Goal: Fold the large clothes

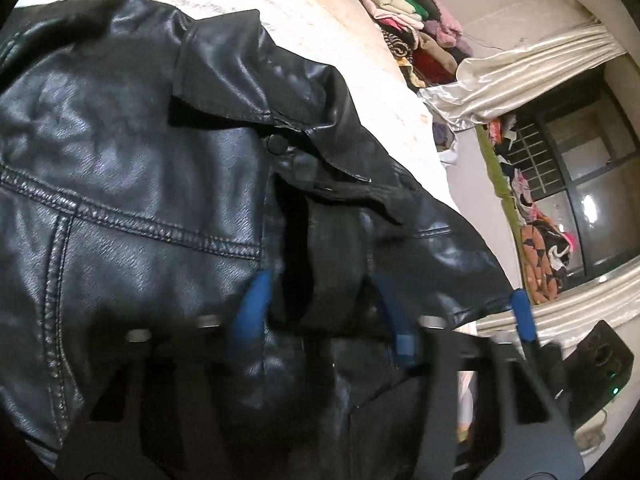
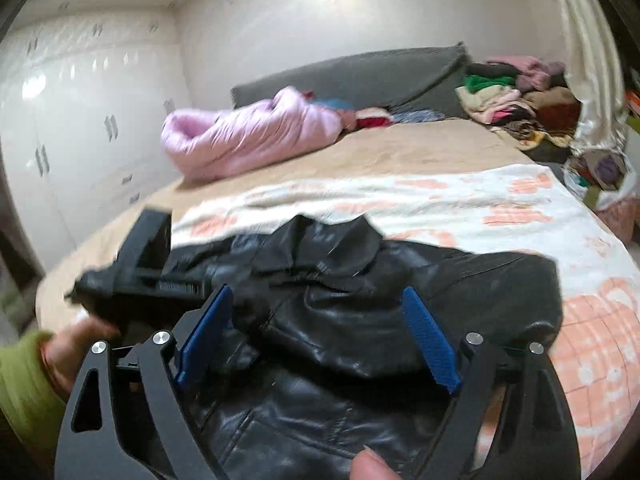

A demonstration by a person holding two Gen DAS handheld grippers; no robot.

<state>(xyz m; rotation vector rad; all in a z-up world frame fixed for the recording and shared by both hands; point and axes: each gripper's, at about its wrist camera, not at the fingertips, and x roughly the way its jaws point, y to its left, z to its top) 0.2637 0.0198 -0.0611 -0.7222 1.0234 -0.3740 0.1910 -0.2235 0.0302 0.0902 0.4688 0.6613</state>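
Black leather jacket [image 2: 360, 320] spread on bed [image 2: 440, 152] for folding. Left gripper [image 1: 320, 304] pinching placket fold; right gripper [image 2: 320, 340] spread above.

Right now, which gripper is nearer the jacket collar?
Left. The left gripper is right below the collar with jacket fabric between its fingers; the right gripper hovers open, farther back.

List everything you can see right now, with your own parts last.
leather jacket: one, black, spread on the bed, collar away from the right tongs
blanket: one, white with orange print, under the jacket
puffer coat: one, pink, far side of the bed
headboard cushion: one, grey, against the wall
clothes pile: one, mixed colours, far right corner of the bed
wardrobe: one, white, left wall
left tongs: blue pads, astride a jacket fold
right tongs: blue pads, open over the jacket
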